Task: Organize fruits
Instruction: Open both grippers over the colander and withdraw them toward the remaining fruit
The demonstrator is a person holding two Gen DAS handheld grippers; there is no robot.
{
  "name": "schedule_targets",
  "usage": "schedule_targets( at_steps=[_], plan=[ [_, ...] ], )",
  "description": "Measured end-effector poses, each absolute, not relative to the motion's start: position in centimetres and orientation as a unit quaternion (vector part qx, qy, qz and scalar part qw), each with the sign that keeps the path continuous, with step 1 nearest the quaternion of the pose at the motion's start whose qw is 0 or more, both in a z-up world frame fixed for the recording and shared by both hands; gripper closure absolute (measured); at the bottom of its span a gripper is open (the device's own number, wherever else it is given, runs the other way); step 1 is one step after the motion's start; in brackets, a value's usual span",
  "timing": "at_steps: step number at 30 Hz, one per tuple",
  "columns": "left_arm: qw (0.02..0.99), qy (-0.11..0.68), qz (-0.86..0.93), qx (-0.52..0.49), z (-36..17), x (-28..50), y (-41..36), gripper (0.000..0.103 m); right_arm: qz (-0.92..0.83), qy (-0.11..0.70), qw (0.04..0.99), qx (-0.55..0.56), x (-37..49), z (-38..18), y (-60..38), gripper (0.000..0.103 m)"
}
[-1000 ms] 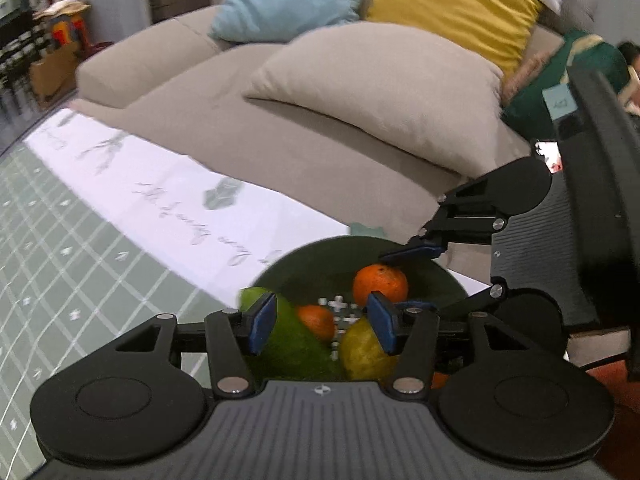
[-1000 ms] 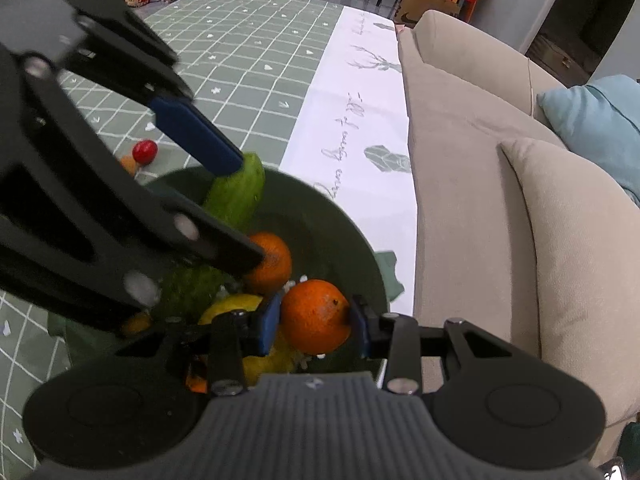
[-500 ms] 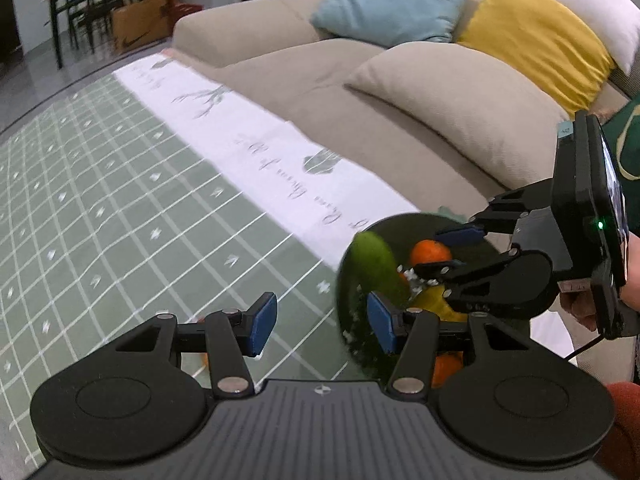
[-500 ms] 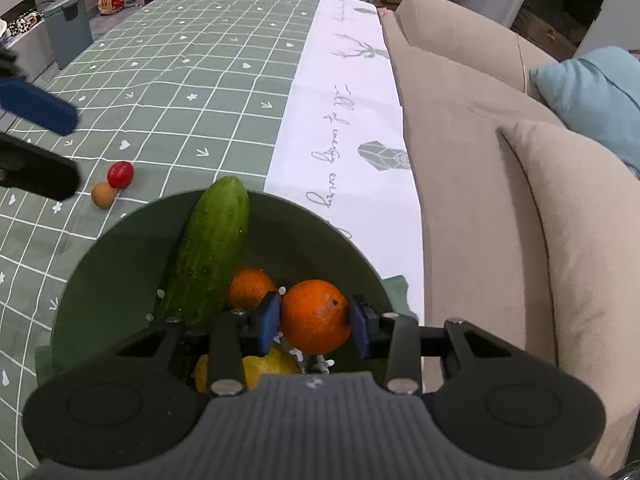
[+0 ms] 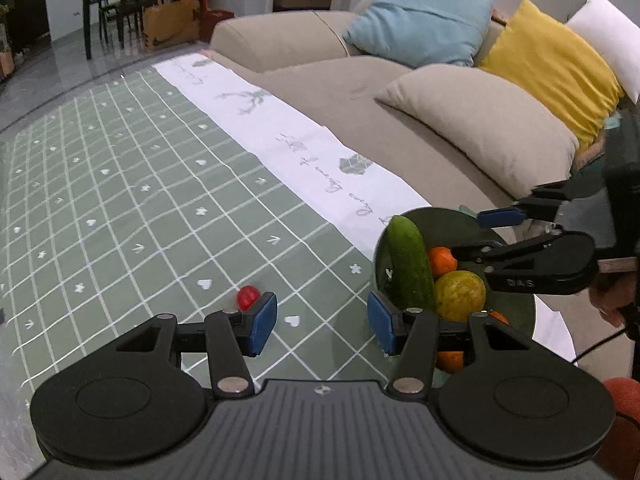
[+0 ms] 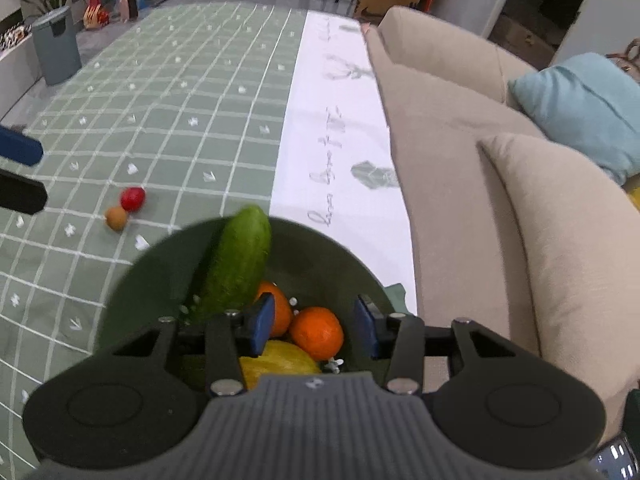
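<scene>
On the far left, the left claw (image 5: 322,322) stood with its blue pads apart and nothing between them, over the green checked tablecloth (image 5: 160,200) that covered the desk; a small round red fruit (image 5: 248,297) lay on the cloth just beyond its left pad; in the right wrist view a small brown round fruit (image 6: 116,218) lay touching the red one. A white printed strip (image 5: 304,152) ran along the edge of the cloth, beside the beige fabric sofa (image 5: 440,120). Further right stood the dark green round bowl (image 6: 320,256); a long green cucumber (image 6: 238,264) leaned on its rim, tilted, with one end above the edge; below it lay a round orange tangerine (image 6: 317,333), a second orange fruit (image 6: 280,312) partly hidden behind a pad, and a yellow-green lemon-like fruit (image 5: 460,295). The right claw (image 6: 314,330) hung over the bowl and its jaws were opening; the tangerine was between the pads, and they did not press on it, it rested among the other fruits. On the sofa lay a light blue cushion (image 5: 420,20) and a yellow cushion (image 5: 552,64).
</scene>
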State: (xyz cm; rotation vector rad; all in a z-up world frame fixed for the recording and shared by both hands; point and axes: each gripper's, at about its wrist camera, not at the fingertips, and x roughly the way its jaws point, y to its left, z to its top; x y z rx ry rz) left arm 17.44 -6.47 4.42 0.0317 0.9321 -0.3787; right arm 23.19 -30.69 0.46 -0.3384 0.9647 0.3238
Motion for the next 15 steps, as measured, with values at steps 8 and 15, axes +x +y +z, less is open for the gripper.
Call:
schedule_targets(
  at_steps=[8,15],
  plan=[
    [0.897,0.414,-0.154,0.007,5.2,14.5,-3.2,0.041,0.139,0.429,0.89,-0.073,18.2,3.3,-27.7,0.055],
    [0.913,0.389,-0.126,0.003,4.8,12.2,-0.5,0.041,0.133,0.398,0.908,0.002,13.9,3.5,-23.5,0.055]
  ],
)
